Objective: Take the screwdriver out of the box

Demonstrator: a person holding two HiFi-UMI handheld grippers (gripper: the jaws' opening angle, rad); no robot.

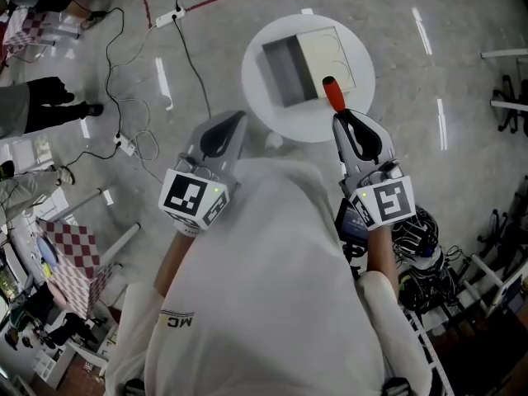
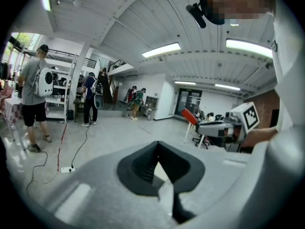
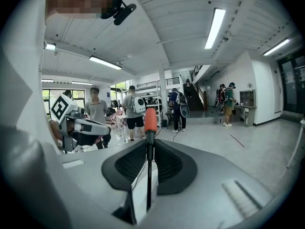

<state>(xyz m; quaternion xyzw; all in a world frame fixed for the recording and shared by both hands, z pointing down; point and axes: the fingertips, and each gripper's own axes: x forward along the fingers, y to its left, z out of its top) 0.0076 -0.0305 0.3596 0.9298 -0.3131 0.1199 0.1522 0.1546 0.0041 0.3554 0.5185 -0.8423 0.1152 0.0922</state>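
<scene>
Now the left gripper [image 1: 221, 135] has its jaws closed together, with nothing between them. The right gripper [image 1: 353, 132] jaws pinch the screwdriver [image 1: 333, 95] by its shaft. The red handle sticks out past their tips, and the box [image 1: 326, 52] lies just ahead.

Three cameras: one looking down from the head, two looking out from the grippers.

The head view looks steeply down over the person's white shirt onto the round white surface [image 1: 266, 97] and the box [image 1: 309, 60]; the left gripper [image 1: 233, 126] and the right gripper [image 1: 341, 126] sit close under the lens. Each gripper view sits just behind its own jaws, which fill the lower frame, and faces roughly level into the hall, taking in ceiling and floor. The two views cross. The left one catches the right gripper [image 2: 200, 126] at its right, and the right one catches the left gripper [image 3: 106, 128] at its left. All three views share the screwdriver [image 1: 332, 95].
</scene>
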